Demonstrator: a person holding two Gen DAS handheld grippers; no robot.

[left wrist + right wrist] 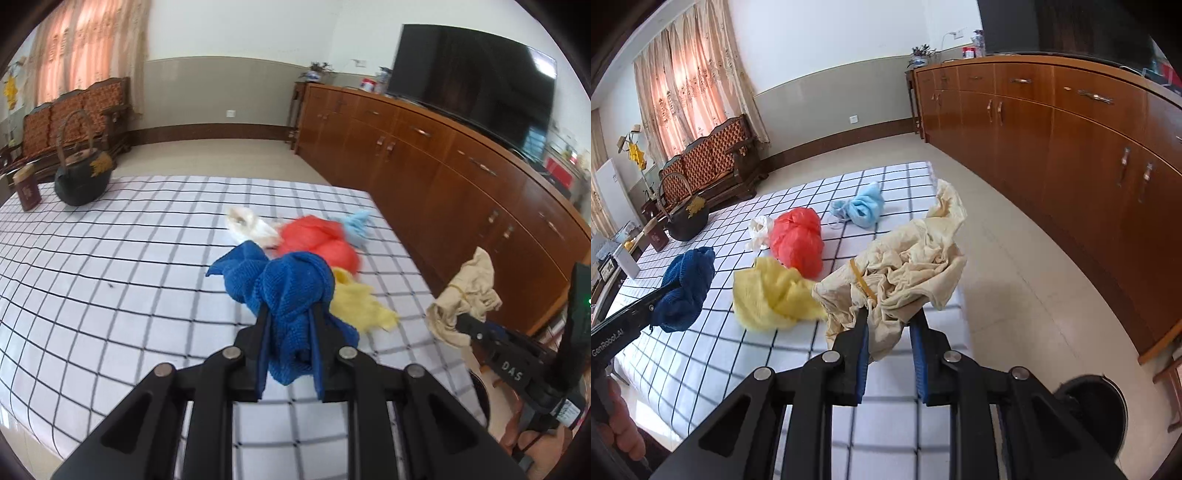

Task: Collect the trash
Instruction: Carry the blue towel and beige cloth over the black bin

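Left claw (291,314): pinching blue cloth (291,291), lifted above the counter (110,295).
Right claw (890,317): pinching beige wad (905,273) at the counter's right edge.
Left to collect: red bag (798,240), yellow cloth (772,291), pale-blue piece (864,206), white scrap (759,230).
Bin: dark round rim (1108,398), apparently.

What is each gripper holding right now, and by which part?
The left gripper pinches the crumpled dark blue knit cloth near its bunched lower middle. The right gripper pinches the crumpled beige cloth at its lower edge.
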